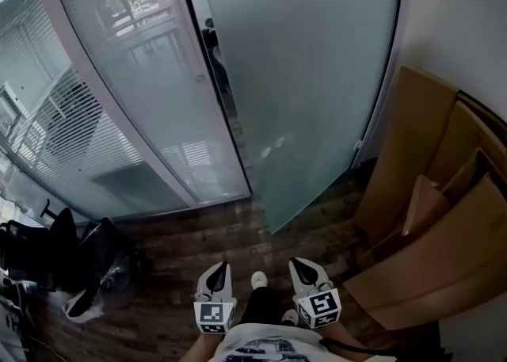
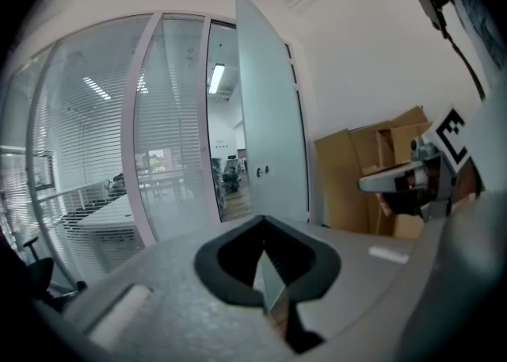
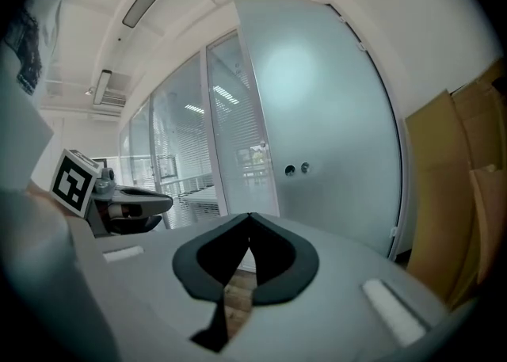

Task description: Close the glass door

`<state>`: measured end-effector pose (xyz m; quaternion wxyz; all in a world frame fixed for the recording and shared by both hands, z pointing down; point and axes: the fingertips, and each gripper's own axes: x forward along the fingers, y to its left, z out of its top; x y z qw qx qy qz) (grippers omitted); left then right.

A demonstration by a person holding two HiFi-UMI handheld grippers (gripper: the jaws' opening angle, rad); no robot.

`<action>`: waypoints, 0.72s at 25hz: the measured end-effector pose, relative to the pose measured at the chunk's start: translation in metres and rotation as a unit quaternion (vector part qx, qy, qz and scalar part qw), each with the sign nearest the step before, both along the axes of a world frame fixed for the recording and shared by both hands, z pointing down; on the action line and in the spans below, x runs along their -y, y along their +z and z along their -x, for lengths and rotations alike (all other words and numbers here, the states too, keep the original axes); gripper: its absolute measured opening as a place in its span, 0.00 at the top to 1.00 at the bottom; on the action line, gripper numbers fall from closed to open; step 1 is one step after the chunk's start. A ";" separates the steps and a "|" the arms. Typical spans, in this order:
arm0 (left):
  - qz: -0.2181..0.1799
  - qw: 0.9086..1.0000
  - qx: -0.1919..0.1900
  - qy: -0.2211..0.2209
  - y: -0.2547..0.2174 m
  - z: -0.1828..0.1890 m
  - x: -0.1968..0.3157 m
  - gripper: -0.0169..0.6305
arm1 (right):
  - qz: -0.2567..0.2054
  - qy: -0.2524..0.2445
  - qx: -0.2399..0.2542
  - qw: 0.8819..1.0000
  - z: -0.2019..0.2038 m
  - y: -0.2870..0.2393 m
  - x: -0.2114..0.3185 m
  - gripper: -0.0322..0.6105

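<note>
Frosted glass door [image 1: 317,75] is shown standing open, swung inward near the white wall [image 1: 459,12], with brown cardboard sheets [image 1: 428,194] leaned at its right. The left gripper [image 1: 219,269] and right gripper [image 1: 301,265] are held over the dark wooden floor [image 1: 174,249], both clenched empty, well apart from the door.

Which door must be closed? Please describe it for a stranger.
Find the glass wall with blinds behind it. At its right end the frosted glass door stands open, beside the cardboard. Only it shows no blinds and carries two small round fittings.
</note>
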<state>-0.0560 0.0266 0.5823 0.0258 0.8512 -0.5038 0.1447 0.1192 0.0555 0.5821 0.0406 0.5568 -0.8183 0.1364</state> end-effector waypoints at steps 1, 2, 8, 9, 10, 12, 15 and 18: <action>0.003 1.000 -0.001 -0.005 0.004 0.004 0.008 0.97 | 0.001 -0.004 -0.001 1.000 0.003 0.001 0.008 0.94; 0.006 1.000 -0.005 -0.008 0.006 0.006 0.017 0.97 | 0.002 -0.005 -0.003 1.000 0.005 0.002 0.017 0.94; 0.006 1.000 -0.021 0.005 0.006 0.000 0.084 0.97 | 0.013 0.004 -0.018 1.000 0.002 0.004 0.070 0.94; 0.004 1.000 -0.022 0.010 0.006 -0.001 0.095 0.97 | 0.014 0.007 -0.020 1.000 0.002 0.004 0.081 0.94; 0.002 1.000 -0.022 0.014 0.004 0.000 0.107 0.97 | 0.015 0.011 -0.021 1.000 0.002 0.003 0.091 0.94; 0.000 1.000 -0.021 0.019 0.002 0.003 0.129 0.97 | 0.016 0.016 -0.024 0.999 0.003 0.002 0.112 0.94; 0.004 1.000 -0.021 0.020 0.005 0.010 0.160 0.97 | 0.024 0.018 -0.031 0.999 0.006 0.005 0.138 0.94; 0.008 0.999 -0.025 0.021 0.006 0.018 0.187 0.97 | 0.034 0.032 -0.033 0.998 0.006 0.008 0.160 0.94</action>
